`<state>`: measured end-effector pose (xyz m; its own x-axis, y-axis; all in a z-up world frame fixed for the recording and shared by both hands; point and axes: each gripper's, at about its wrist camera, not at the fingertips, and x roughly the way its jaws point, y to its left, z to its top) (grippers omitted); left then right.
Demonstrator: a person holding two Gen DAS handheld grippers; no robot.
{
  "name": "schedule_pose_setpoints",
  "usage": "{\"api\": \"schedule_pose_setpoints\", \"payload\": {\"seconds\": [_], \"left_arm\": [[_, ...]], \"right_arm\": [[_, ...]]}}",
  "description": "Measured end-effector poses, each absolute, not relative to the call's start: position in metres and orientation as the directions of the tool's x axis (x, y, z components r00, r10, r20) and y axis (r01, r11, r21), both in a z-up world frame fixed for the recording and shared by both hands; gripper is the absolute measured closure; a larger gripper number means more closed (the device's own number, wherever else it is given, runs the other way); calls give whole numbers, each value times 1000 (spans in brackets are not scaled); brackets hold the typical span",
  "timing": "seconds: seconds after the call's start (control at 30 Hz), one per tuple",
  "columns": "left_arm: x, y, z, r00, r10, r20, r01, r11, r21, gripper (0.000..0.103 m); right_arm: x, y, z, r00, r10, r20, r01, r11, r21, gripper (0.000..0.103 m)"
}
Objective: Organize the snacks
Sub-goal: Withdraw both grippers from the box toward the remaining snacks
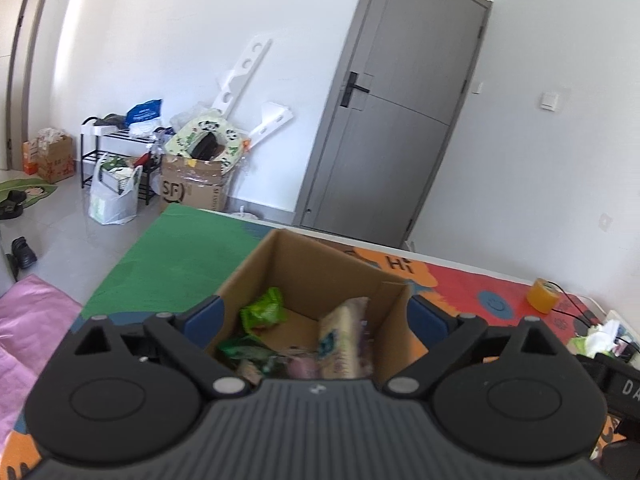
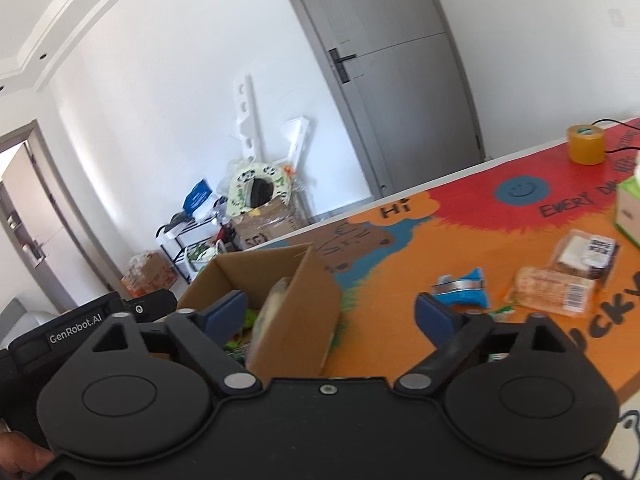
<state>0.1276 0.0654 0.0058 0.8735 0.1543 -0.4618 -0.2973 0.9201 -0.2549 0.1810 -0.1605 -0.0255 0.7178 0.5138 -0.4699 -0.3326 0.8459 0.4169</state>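
The left gripper (image 1: 316,314) is seen with its blue-padded jaws spread wide and nothing pressed between them; the open brown cardboard box (image 1: 320,276) is framed in the gap, its walls lying just inside the two pads. Within the box, a crumpled green snack packet (image 1: 264,312) is seen toward the left pad and a pale upright snack bag (image 1: 344,332) toward the right pad, with more wrappers blurred beneath them. Beyond the right pad, a yellow roll of tape (image 1: 543,295) is set on the colourful printed table mat (image 1: 460,284). The right gripper (image 2: 332,314) is likewise held wide open and empty; the near corner and right wall of the box (image 2: 296,304) stand between its pads, closer to the left one. Past the right pad, a blue snack packet (image 2: 464,290), an orange-wrapped bread packet (image 2: 552,290) and a clear-wrapped sandwich (image 2: 584,258) are left lying on the mat (image 2: 400,264), well apart from the box.
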Motion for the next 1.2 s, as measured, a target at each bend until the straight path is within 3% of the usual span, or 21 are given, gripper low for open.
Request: {"api": "schedule_pose_setpoints", "payload": {"seconds": [0.1, 1.2], "left_arm": [[129, 53, 9, 877, 124, -464, -265, 931, -252, 6], [157, -63, 2, 887, -100, -450, -14, 970, -242, 0]], "right_arm": [[177, -174, -25, 736, 498, -459, -320, 853, 412, 0], [164, -302, -39, 821, 315, -476, -120, 911, 395, 0]]}}
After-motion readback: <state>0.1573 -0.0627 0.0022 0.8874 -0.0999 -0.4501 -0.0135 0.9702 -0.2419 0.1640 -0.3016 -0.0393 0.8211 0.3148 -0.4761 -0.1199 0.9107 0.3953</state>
